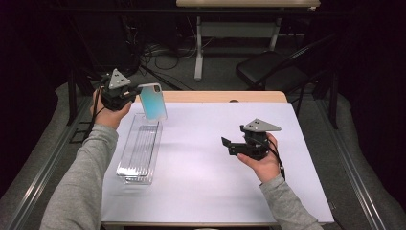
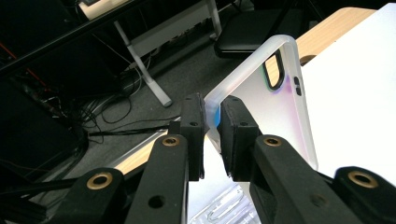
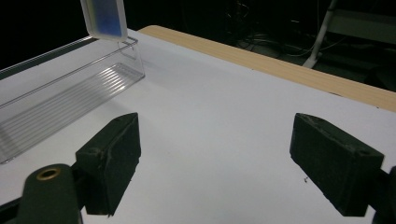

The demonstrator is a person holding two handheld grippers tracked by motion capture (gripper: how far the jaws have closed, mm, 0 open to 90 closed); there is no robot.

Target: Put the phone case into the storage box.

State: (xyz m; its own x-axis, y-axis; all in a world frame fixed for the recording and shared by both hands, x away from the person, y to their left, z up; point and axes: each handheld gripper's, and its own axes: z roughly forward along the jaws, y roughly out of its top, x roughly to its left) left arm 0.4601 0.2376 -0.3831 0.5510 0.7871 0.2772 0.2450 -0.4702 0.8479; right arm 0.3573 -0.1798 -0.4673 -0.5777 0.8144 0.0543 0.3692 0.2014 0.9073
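Phone case edge clamped in left gripper, above clear tray, right gripper agape

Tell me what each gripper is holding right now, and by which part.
The left gripper is shut on the phone case, pinching one edge near a corner. The right gripper holds nothing; its jaws stand open.

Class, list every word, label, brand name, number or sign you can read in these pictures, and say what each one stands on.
None: no readable text anywhere.
Phone case: plain, no print visible.
Clear tray: only moulded ridges, no label.
Left gripper and right gripper: no markings.
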